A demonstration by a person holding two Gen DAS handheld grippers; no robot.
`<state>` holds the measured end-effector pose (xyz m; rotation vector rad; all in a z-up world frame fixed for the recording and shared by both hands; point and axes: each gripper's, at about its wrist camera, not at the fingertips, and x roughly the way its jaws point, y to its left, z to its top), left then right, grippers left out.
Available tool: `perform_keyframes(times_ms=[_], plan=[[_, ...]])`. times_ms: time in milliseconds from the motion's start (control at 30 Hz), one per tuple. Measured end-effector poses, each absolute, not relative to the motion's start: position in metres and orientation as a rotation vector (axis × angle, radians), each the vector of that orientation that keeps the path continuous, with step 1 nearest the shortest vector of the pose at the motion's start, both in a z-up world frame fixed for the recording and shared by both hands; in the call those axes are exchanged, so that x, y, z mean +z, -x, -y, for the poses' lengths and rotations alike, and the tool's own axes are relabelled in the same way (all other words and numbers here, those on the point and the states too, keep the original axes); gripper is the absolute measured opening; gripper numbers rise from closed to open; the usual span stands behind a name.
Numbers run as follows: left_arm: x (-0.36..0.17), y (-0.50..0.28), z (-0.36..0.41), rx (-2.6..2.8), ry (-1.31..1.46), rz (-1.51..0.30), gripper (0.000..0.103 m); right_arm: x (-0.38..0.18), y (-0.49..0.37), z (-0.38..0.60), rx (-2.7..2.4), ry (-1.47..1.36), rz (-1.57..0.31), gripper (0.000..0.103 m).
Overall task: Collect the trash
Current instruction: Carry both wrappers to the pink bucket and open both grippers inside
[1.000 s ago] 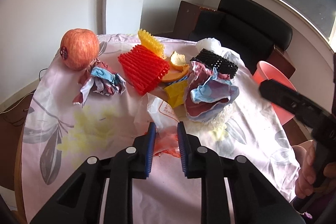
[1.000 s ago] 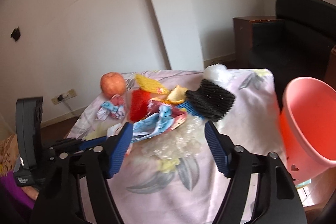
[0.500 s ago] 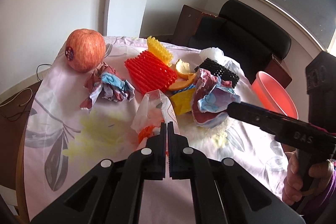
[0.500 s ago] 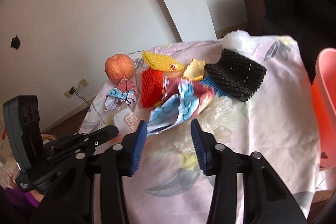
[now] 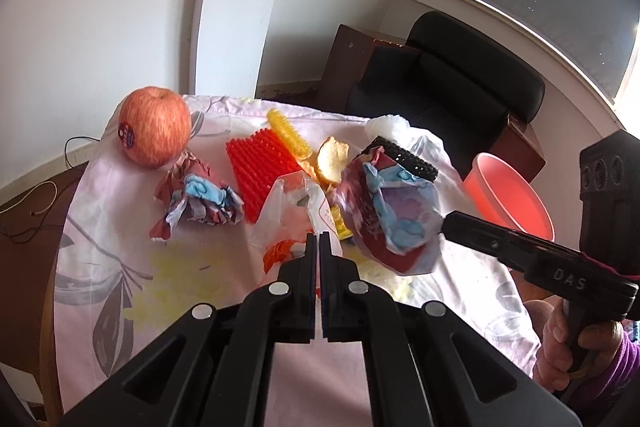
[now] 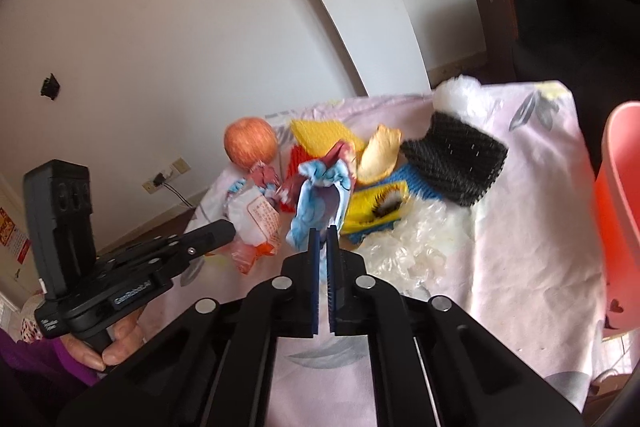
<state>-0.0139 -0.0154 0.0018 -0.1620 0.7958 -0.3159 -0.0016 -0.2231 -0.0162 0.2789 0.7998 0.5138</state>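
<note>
My left gripper (image 5: 319, 237) is shut on a clear plastic wrapper (image 5: 294, 215) with red and white print, raised a little off the pink floral tablecloth (image 5: 120, 267). My right gripper (image 6: 323, 231) is shut on a crumpled maroon and blue paper (image 6: 320, 195), held just above the pile. In the left wrist view that paper (image 5: 396, 215) hangs at the tip of the right gripper (image 5: 446, 223). The right wrist view shows the left gripper (image 6: 226, 227) pinching the wrapper (image 6: 256, 219). A pink bin (image 5: 508, 195) stands beside the table on the right.
On the cloth lie an apple (image 5: 154, 127), a second crumpled paper (image 5: 200, 199), red foam net (image 5: 260, 167), yellow foam net (image 5: 286, 131), orange peel (image 5: 332, 159), black foam net (image 6: 456, 159), a yellow packet (image 6: 376, 211) and clear film (image 6: 408, 247). A black chair (image 5: 448, 75) stands behind.
Both grippers went from open to shut. The left one closed on the plastic wrapper and lifted it. The right one closed on the maroon and blue paper and raised it off the pile.
</note>
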Motion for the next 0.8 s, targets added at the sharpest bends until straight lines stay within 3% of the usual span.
perform_keyframes(times_ms=[433,800], plan=[[0.030,0.016,0.040,-0.373,0.137,-0.739,0.001,0.017,0.022,0.285,0.430,-0.345,-0.666,0.003],[0.051,0.001,0.105,-0.510,0.104,-0.703,0.001,0.029,0.040,0.353,0.242,-0.388,-0.573,0.003]])
